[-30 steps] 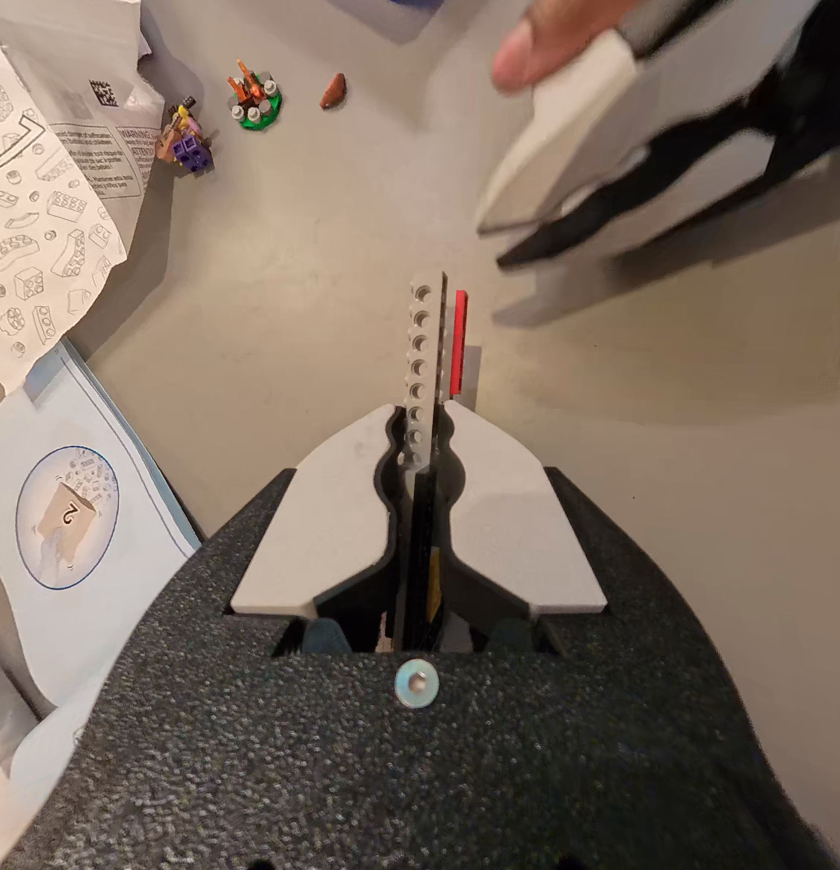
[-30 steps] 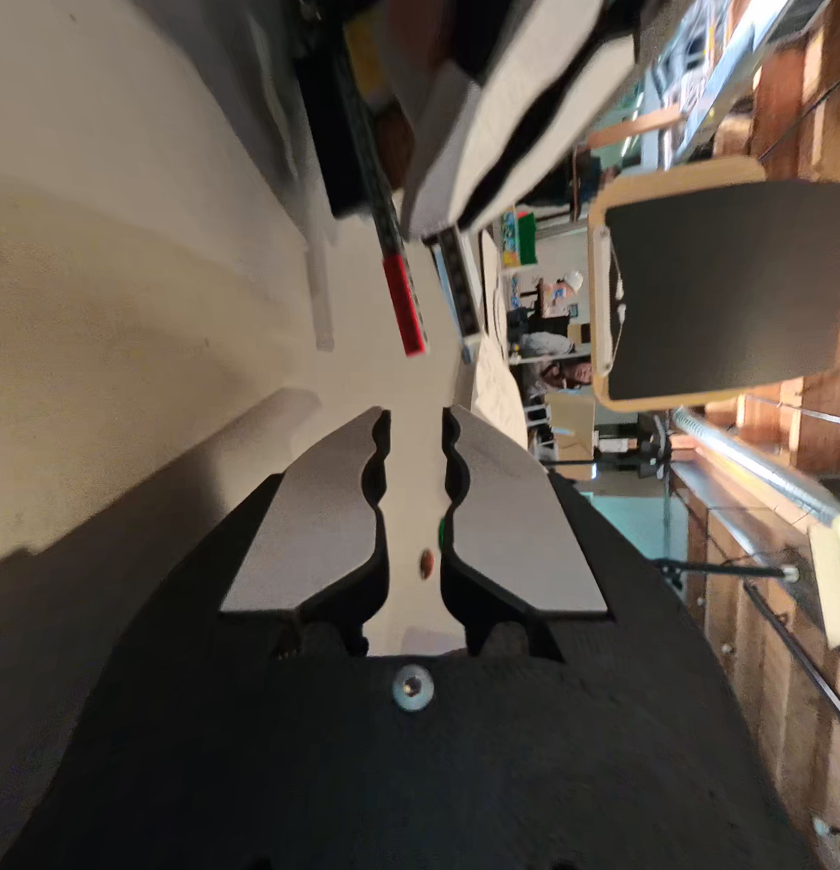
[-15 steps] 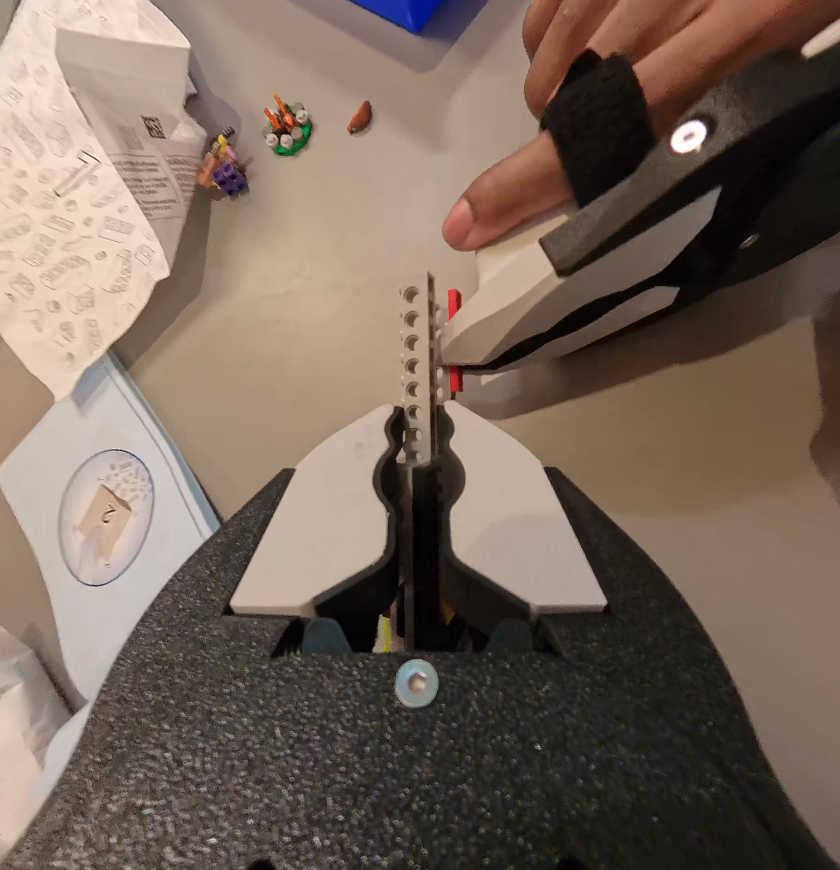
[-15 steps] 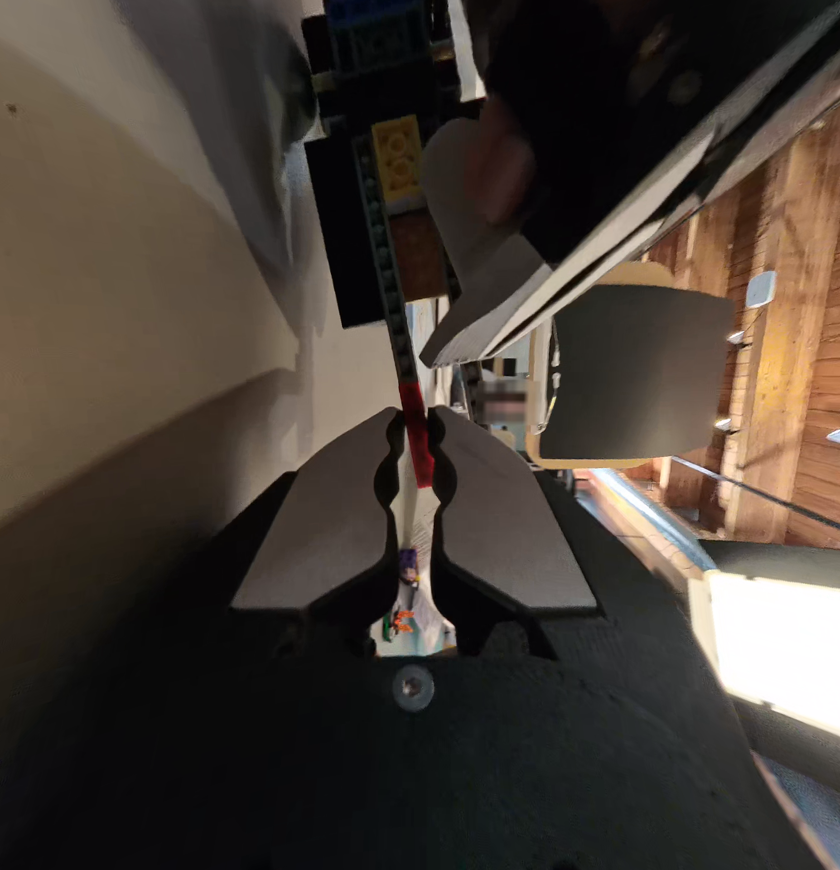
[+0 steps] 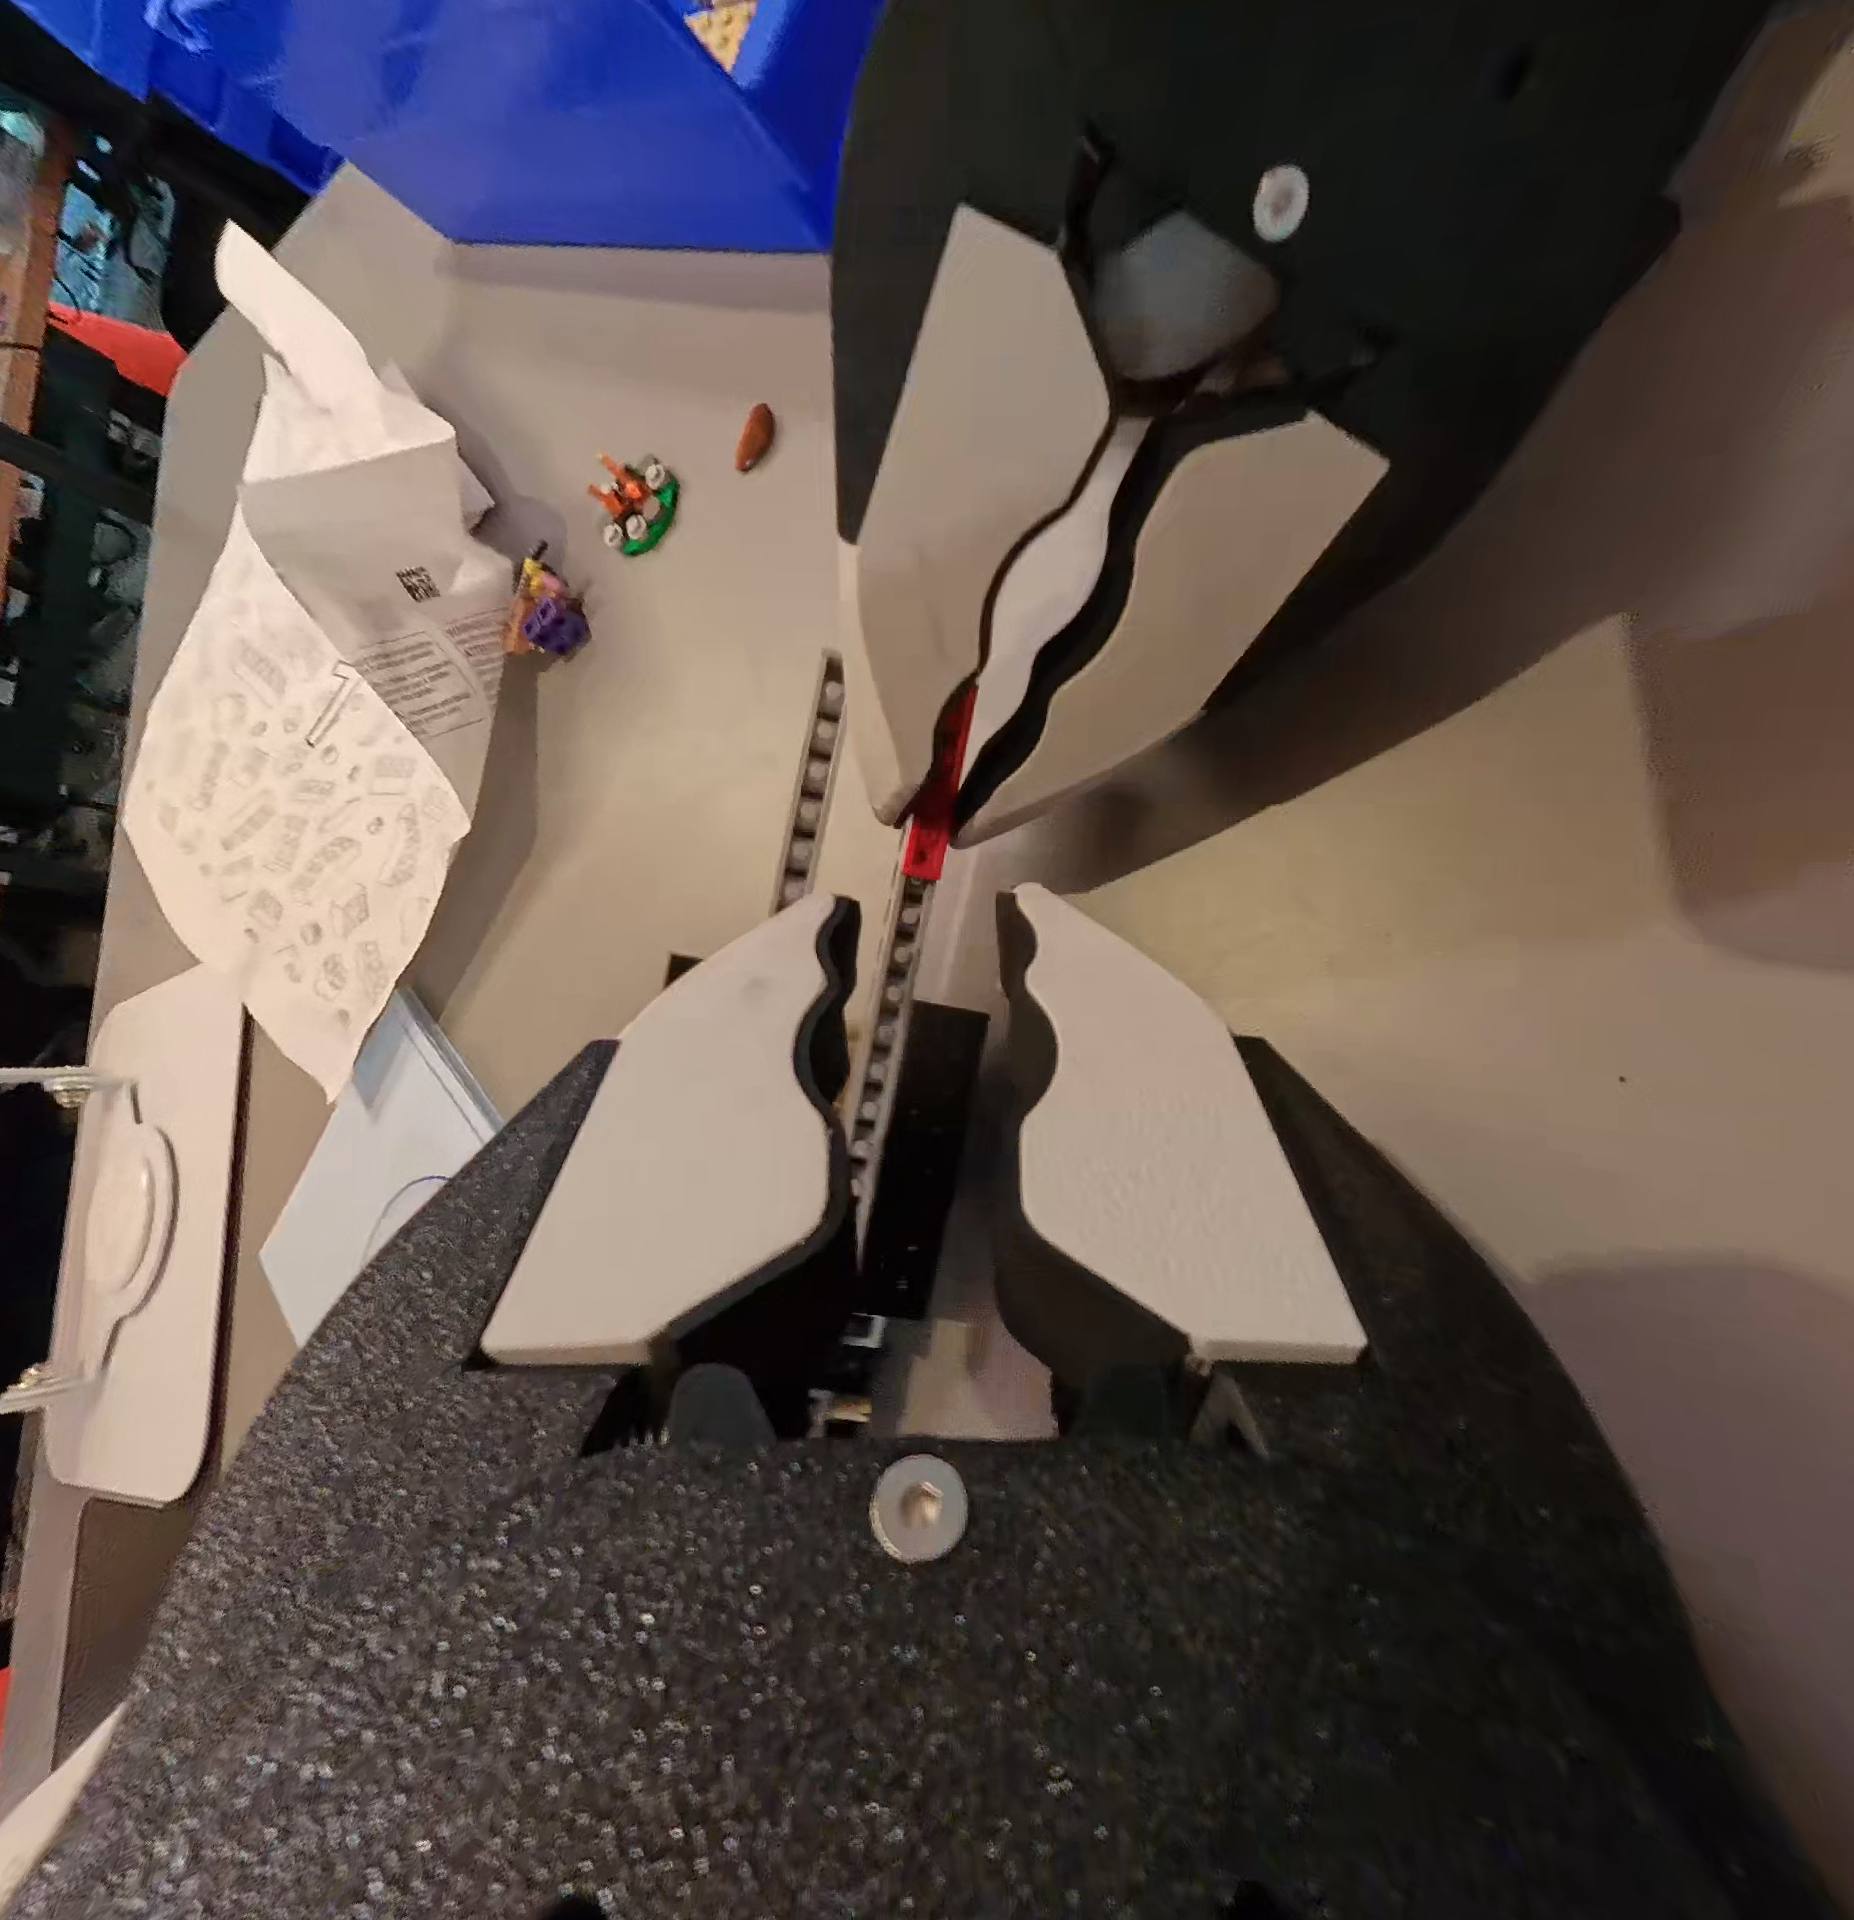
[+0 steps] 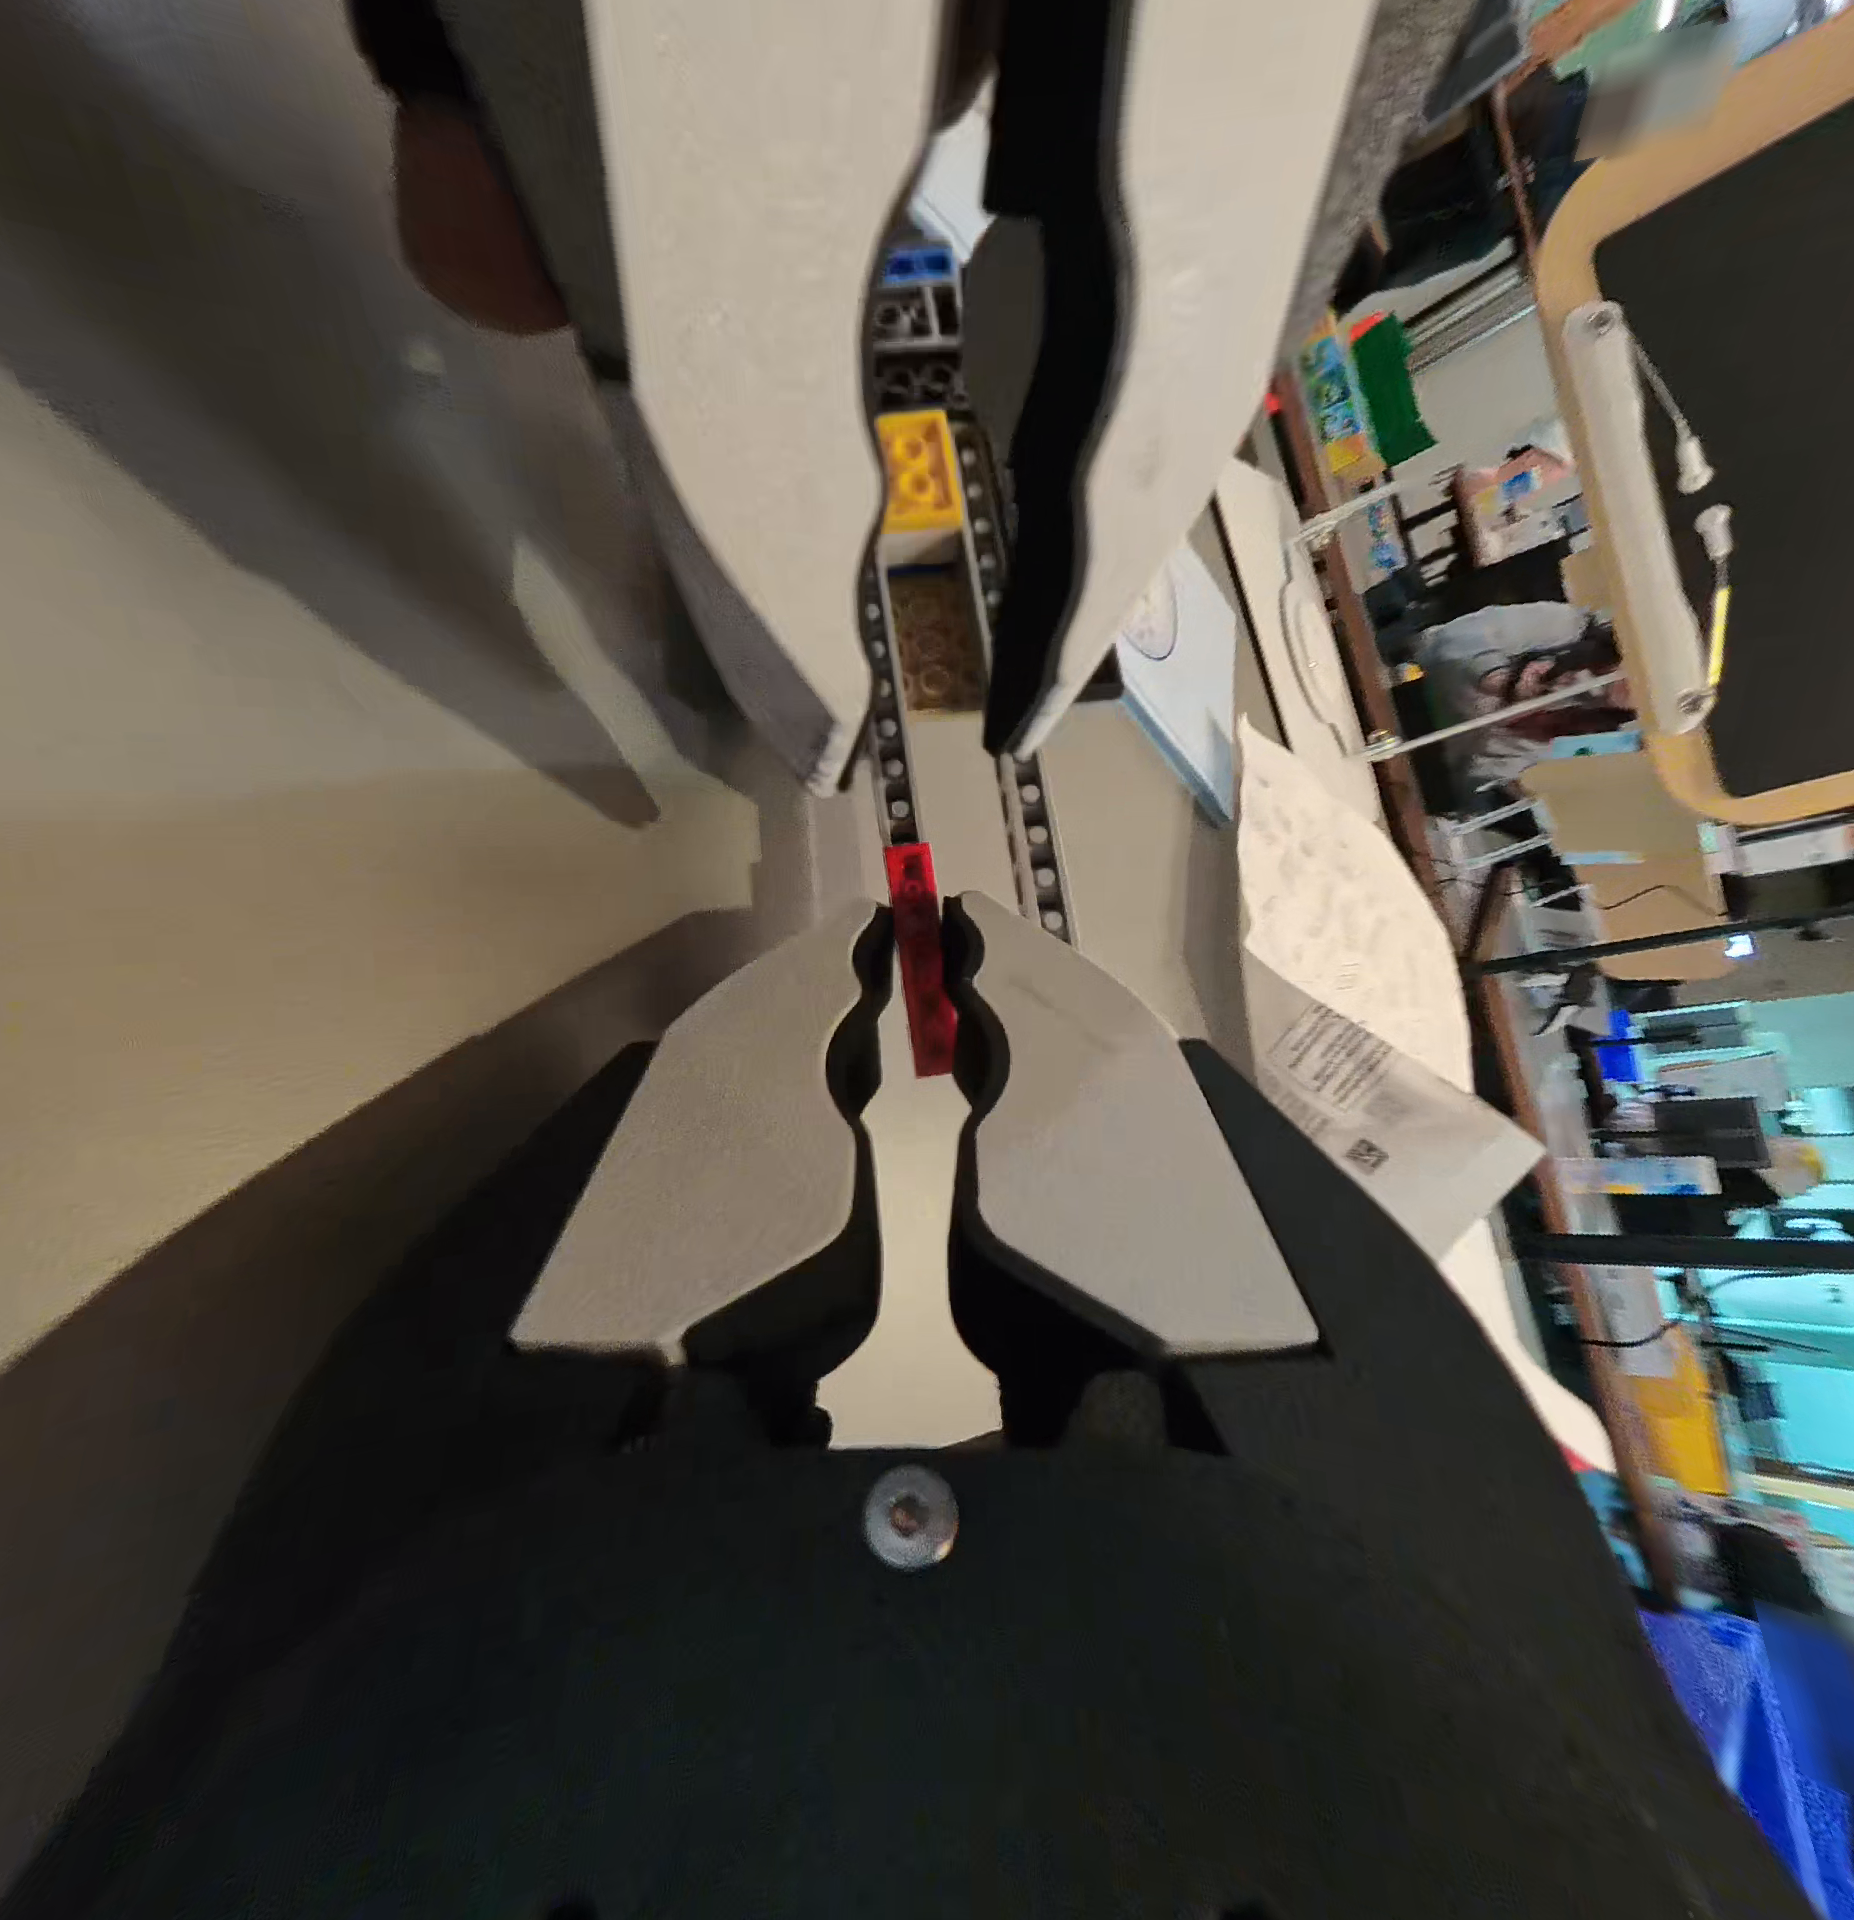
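Two grippers face off over my toy-brick frame [image 5: 881, 1049]: right gripper [image 6: 918, 914] pinches its red strip [image 6: 921, 977], left gripper [image 5: 928, 914] spread open, untouching.

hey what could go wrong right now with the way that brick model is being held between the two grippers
1. The right gripper pinches only the thin red piece at the end of a grey beam; the model's weight could snap that joint apart.
2. The left gripper is open around the black, yellow and grey brick model, so it may sag or drop to the table.
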`<act>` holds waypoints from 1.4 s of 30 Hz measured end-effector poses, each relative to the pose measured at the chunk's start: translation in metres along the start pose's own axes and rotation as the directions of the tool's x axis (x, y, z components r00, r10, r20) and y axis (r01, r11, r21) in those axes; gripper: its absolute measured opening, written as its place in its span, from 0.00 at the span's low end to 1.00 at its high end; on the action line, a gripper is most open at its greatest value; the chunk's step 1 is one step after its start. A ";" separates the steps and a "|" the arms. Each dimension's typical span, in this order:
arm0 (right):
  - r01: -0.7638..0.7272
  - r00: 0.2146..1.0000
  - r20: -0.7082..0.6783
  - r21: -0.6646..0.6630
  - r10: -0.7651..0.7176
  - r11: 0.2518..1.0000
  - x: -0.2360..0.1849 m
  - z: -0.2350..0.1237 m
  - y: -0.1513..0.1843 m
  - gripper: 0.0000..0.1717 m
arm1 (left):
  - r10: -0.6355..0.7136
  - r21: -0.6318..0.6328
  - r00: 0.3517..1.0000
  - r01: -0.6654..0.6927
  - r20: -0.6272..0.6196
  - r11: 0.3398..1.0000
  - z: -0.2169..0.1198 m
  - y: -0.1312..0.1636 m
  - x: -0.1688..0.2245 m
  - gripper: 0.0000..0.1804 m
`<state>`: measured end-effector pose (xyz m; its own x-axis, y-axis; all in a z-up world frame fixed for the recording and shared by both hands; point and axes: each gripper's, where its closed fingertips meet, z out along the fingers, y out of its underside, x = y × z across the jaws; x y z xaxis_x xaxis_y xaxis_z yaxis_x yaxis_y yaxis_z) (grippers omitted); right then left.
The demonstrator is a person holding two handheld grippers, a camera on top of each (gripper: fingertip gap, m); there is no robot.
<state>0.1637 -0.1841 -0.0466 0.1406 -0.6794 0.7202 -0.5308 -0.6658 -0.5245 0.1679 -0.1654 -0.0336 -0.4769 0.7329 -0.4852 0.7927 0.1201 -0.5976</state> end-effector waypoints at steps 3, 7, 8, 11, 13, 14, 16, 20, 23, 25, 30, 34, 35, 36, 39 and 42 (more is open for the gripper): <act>-0.067 0.997 0.050 0.021 0.066 0.998 -0.002 0.001 0.000 0.05 | -0.013 -0.042 1.000 0.013 -0.004 0.999 0.008 0.011 0.000 0.13; -0.127 0.987 0.103 0.034 0.123 0.991 -0.003 0.000 -0.001 0.05 | -0.013 -0.034 1.000 0.012 -0.019 0.999 0.014 0.013 0.002 0.11; -0.141 0.984 0.118 0.038 0.136 0.989 -0.004 0.000 -0.002 0.05 | -0.012 -0.030 1.000 0.011 -0.017 0.999 0.014 0.013 0.002 0.12; -0.173 0.971 0.180 0.063 0.160 0.983 -0.008 -0.002 -0.006 0.05 | 0.001 -0.027 1.000 -0.001 -0.016 1.000 0.012 0.013 0.001 0.13; -0.167 0.965 0.217 0.088 0.145 0.982 -0.012 -0.004 -0.009 0.05 | 0.019 -0.031 0.999 -0.020 -0.032 0.999 0.011 0.014 0.003 0.12; -0.163 0.963 0.233 0.097 0.137 0.982 -0.013 -0.004 -0.011 0.05 | 0.031 -0.041 0.999 -0.033 -0.041 0.999 0.011 0.015 0.005 0.10; -0.161 0.956 0.266 0.110 0.127 0.981 -0.017 -0.005 -0.013 0.05 | 0.047 -0.060 0.997 -0.051 -0.065 0.997 0.010 0.018 0.010 0.09; -0.184 0.935 0.327 0.119 0.136 0.976 -0.019 -0.005 -0.013 0.05 | 0.054 -0.102 0.996 -0.062 -0.076 0.993 0.014 0.025 0.012 0.06; -0.169 0.929 0.345 0.078 0.132 0.983 -0.023 -0.002 -0.010 0.05 | 0.027 -0.141 0.993 -0.043 -0.111 0.989 0.016 0.029 0.015 0.06; -0.153 0.923 0.362 0.031 0.131 0.988 -0.027 0.001 -0.008 0.06 | 0.016 -0.158 0.990 -0.038 -0.140 0.987 0.017 0.031 0.019 0.06; -0.189 0.895 0.408 -0.018 0.179 0.982 -0.030 0.005 -0.010 0.05 | 0.009 -0.165 0.988 -0.035 -0.154 0.986 0.017 0.032 0.021 0.06; -0.293 0.842 0.469 -0.017 0.266 0.956 -0.030 0.003 -0.012 0.05 | -0.011 -0.154 0.986 -0.015 -0.169 0.988 0.015 0.031 0.022 0.06; -0.327 0.823 0.486 -0.017 0.293 0.945 -0.031 0.002 -0.013 0.05 | -0.013 -0.151 0.985 -0.014 -0.172 0.988 0.015 0.030 0.022 0.06; -0.359 0.803 0.505 -0.016 0.317 0.933 -0.031 0.001 -0.013 0.05 | -0.013 -0.146 0.984 -0.013 -0.177 0.989 0.014 0.030 0.023 0.06; -0.407 0.766 0.539 -0.018 0.352 0.913 -0.029 -0.002 -0.014 0.05 | -0.023 -0.131 0.984 -0.001 -0.179 0.991 0.013 0.027 0.022 0.06; -0.430 0.743 0.560 -0.021 0.367 0.903 -0.029 -0.004 -0.015 0.05 | -0.027 -0.125 0.982 0.004 -0.185 0.992 0.013 0.026 0.023 0.06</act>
<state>0.1645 -0.1535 -0.0575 0.3782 -0.9215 0.0881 -0.5573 -0.3026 -0.7732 0.1726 -0.1545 -0.0683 -0.4197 0.8404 -0.3428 0.8321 0.2054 -0.5151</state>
